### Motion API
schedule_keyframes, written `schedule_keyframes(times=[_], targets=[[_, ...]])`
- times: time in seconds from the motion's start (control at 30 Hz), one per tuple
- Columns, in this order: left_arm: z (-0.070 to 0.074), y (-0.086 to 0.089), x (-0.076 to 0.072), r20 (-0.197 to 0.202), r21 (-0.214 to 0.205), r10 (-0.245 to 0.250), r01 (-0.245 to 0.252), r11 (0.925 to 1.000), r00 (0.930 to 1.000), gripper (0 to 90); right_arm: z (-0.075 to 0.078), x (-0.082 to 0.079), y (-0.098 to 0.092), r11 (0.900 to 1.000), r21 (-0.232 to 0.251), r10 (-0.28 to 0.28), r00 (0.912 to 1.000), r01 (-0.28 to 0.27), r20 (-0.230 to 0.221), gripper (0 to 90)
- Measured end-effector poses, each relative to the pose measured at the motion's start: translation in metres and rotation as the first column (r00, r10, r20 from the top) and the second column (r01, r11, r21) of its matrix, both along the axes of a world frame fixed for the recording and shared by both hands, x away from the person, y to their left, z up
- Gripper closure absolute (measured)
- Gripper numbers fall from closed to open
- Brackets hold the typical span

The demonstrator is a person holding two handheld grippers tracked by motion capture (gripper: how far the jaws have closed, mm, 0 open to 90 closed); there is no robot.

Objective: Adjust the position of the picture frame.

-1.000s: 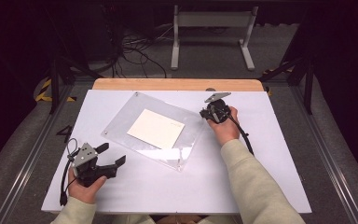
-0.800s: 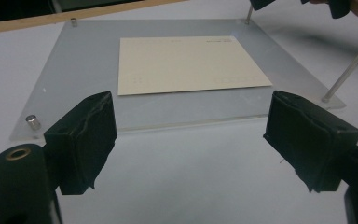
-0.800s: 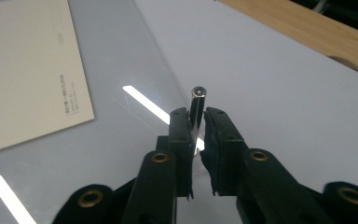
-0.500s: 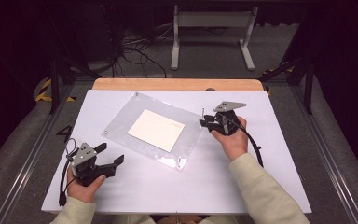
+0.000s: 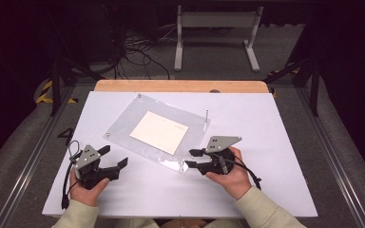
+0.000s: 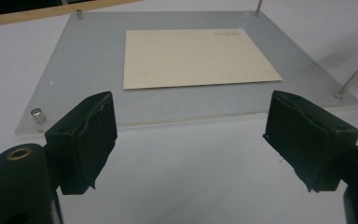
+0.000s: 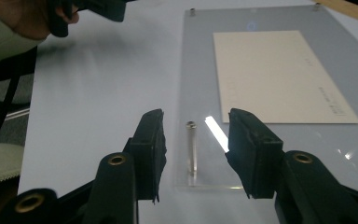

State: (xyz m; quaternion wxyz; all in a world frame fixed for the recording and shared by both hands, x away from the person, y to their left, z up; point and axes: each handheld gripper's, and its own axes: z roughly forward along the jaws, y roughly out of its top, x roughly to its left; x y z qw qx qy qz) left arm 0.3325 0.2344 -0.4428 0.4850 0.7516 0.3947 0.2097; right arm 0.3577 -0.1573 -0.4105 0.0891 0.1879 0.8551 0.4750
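Now the clear acrylic plate (image 5: 142, 126) lies flat on the white table (image 5: 275, 142), turned at an angle to the table's edges, with a cream card (image 5: 159, 132) under or within it near its middle. Slim metal standoff pins rise at its corners: 1 tall pin (image 5: 206, 118) stands at the far right corner, and the near right corner carries another pin (image 7: 191, 147), upright at the plate's edge.

In the right gripper view that near pin stands between the 2 black jaws of the right gripper (image 5: 188, 158), with a gap on each side and no pad touching it. Those jaws have just been opening and are now partly apart. In the high view this gripper sits at the plate's near right corner, pointing left, held in the person's right hand (image 5: 233, 173).

The left gripper (image 5: 114, 156) rests low over the table near the plate's near left edge, held in the left hand (image 5: 88, 187). Its jaws stand wide apart with nothing between them; in the left gripper view, bare table lies beneath and the plate's edge just beyond, with a short standoff (image 6: 38, 115) at the corner on the left.
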Motion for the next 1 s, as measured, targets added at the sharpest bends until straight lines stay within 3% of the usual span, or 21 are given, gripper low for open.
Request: schedule_keyframes(times=[0.13,0.23,0.27,0.3,0.43,0.53,0.63,0.7,0.83,1.0], targets=[[-0.001,0.001,0.001,-0.004,0.003,0.002,-0.002,1.0,1.0,16.9,-0.02,0.004,0.017,0.9985,-0.055,0.002,0.9998,-0.003,-0.019,59.7],[-0.002,0.002,0.002,-0.015,0.005,0.006,-0.006,1.0,0.9999,16.9,-0.031,0.007,0.024,0.9954,-0.096,-0.003,0.9994,-0.001,-0.035,77.8],[-0.003,0.003,0.003,-0.025,0.011,0.015,-0.015,0.9998,0.9996,16.9,-0.031,0.006,0.025,0.9938,-0.111,-0.009,0.9999,0.007,-0.011,84.1],[-0.004,0.004,0.003,-0.027,0.01,0.023,-0.023,0.9997,0.9994,17.1,-0.029,0.006,0.024,0.9917,-0.128,-0.007,0.9999,0.009,0.012,84.5],[-0.004,0.007,0.004,-0.035,0.012,0.034,-0.034,0.9994,0.9988,17.4,-0.025,0.004,0.021,0.989,-0.146,-0.021,0.9995,0.024,0.022,84.5],[-0.004,0.008,0.005,-0.04,0.014,0.043,-0.043,0.999,0.9983,17.5,-0.021,0.007,0.009,0.9868,-0.148,-0.062,0.9978,0.065,0.022,84.5],[-0.006,0.007,0.006,-0.05,0.023,0.045,-0.043,0.9988,0.9978,17.5,-0.013,0.015,-0.02,0.9791,-0.134,-0.151,0.9881,0.153,0.029,84.4],[-0.006,0.006,0.008,-0.057,0.032,0.046,-0.044,0.9985,0.9973,17.5,-0.012,0.016,-0.025,0.9761,-0.132,-0.17,0.985,0.172,0.029,84.3],[-0.009,0.004,0.011,-0.071,0.05,0.049,-0.046,0.9977,0.9963,19.4,-0.013,0.03,-0.053,0.9572,-0.129,-0.258,0.9658,0.259,0.028,84.2],[-0.009,-0.001,0.017,-0.076,0.085,0.041,-0.034,0.9958,0.9963,26.1,-0.015,0.038,-0.068,0.9426,-0.109,-0.314,0.9489,0.316,0.03,84.2]])
